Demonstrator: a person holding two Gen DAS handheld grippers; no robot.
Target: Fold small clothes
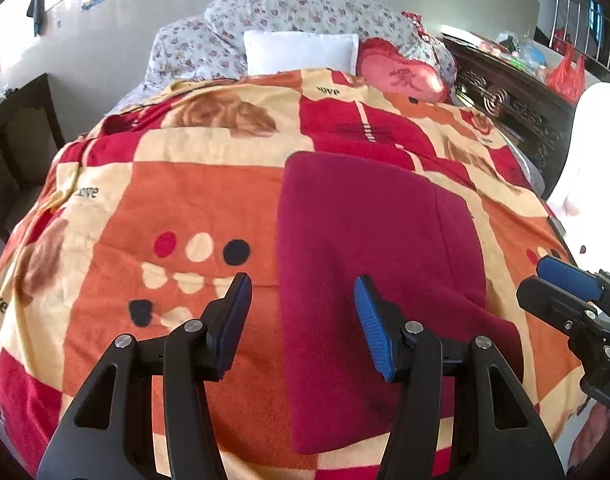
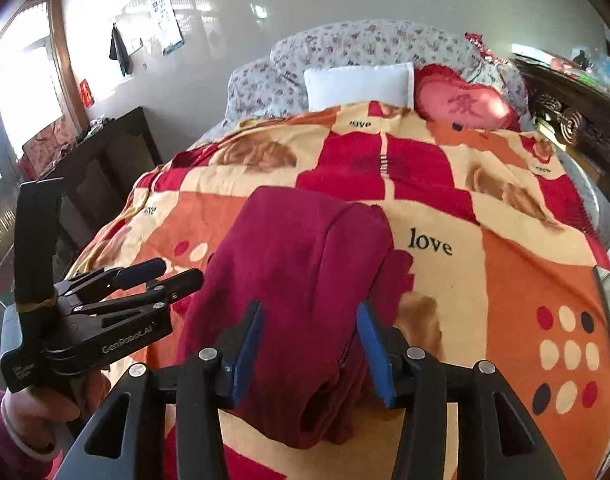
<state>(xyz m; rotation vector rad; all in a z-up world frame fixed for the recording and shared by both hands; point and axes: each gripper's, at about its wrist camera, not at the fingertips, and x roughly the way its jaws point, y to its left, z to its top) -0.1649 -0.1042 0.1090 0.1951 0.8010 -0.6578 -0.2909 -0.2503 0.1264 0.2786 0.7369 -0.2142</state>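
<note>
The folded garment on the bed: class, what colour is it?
The garment is plain dark red, almost maroon, with no pattern. It shows best in the right wrist view.

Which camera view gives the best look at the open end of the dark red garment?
The right wrist view. There the dark red garment shows its near end, with layered edges and an opening between the open right gripper fingers. The left wrist view shows the garment only as a flat folded shape; the opening is not visible.
</note>
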